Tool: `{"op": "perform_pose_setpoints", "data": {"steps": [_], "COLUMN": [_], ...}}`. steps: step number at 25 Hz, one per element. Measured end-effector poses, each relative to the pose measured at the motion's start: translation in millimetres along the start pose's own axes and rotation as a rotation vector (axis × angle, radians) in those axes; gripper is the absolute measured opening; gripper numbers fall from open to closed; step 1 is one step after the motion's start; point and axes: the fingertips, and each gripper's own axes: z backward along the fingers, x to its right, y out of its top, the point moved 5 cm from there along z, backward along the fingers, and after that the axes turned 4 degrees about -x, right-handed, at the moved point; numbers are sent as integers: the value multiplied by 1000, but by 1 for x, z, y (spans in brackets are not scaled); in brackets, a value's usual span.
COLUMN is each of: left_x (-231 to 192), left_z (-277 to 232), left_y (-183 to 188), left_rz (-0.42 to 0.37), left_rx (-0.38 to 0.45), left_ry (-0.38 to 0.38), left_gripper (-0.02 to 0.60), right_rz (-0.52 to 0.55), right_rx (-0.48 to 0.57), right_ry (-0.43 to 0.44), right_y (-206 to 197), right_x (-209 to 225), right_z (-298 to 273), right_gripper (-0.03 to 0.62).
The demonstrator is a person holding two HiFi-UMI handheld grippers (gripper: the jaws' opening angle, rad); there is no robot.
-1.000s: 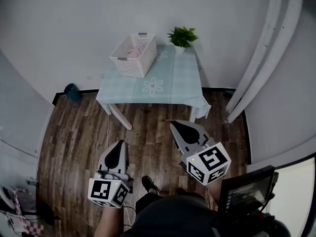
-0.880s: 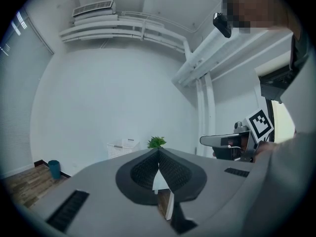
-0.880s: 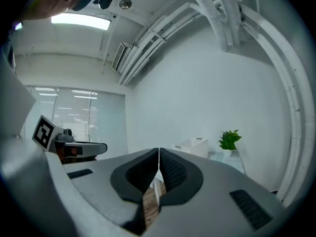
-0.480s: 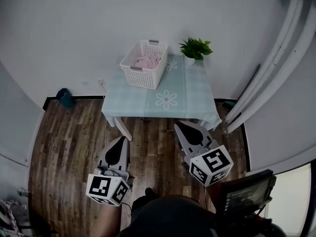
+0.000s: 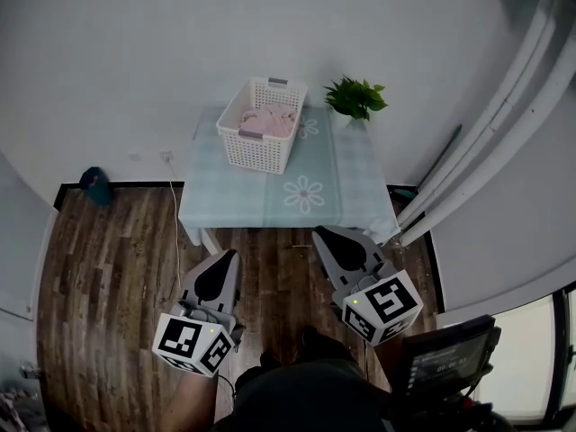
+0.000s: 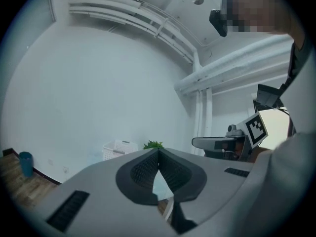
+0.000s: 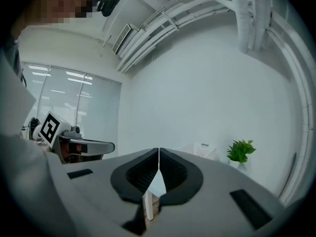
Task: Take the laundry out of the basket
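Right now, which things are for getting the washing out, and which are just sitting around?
For the job: basket, pink laundry inside it, left tongs and right tongs, both shut and empty.
Just lying about: potted plant, table under the basket, blue bin on the floor.

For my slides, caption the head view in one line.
Shut and empty, the left claw and right claw face a table with pink laundry in a white basket.
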Motion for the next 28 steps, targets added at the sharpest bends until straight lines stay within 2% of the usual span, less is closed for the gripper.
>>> {"op": "perform_pose_setpoints", "data": {"steps": [2, 7, 12, 18, 21, 28], "left_x": [-9, -36, -55, -64, -64, -76], "left_z": [-11, -42, -84, -151, -184, -243], "left_y": [3, 18, 35, 53, 61, 72], "left_rz": [16, -43, -76, -86, -106, -132], "left_rx": [9, -9, -18, -16, -18, -29], "left_ry": [-12, 55, 83, 68, 60, 131], "left_gripper": [9, 9, 9, 9, 9, 9], "right_rz": [6, -23, -66, -56, -66, -106], "right_rx": [-1, 30, 66, 71, 64, 65], "right_ry": [5, -3, -22, 13, -2, -10], "right_y": [1, 9, 21, 32, 35, 34], "right_x": [4, 34, 79, 130, 162, 226], "right_z": [-11, -47, -80, -116, -134, -165], "right_gripper": [17, 17, 17, 17, 17, 17]}}
